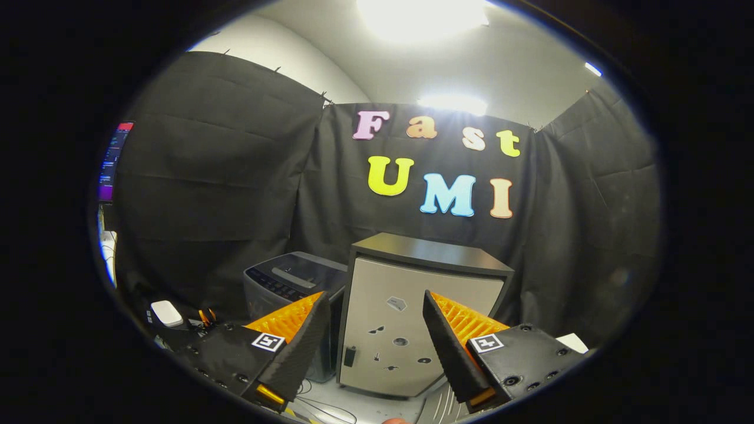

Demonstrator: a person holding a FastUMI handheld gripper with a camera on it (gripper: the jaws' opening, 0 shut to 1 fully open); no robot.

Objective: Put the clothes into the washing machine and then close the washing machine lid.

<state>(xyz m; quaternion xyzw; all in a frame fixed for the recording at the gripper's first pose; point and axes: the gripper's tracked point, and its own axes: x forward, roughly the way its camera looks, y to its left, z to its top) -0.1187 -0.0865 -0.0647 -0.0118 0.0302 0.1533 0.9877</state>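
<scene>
My gripper (374, 301) is open, its two fingers spread wide with nothing between them. Beyond the left finger stands a small dark grey top-loading washing machine (294, 282) with its lid down and a control panel along its near edge. The left fingertip (306, 330) overlaps the machine's front. No clothes are visible.
A small fridge-like cabinet (412, 318) with a pale door, stickers and a dark top stands just ahead between the fingers, right of the washer. A white device (166, 312) lies on a dark surface at the left. Cables (330, 406) run on the floor below. A monitor (112, 162) glows far left.
</scene>
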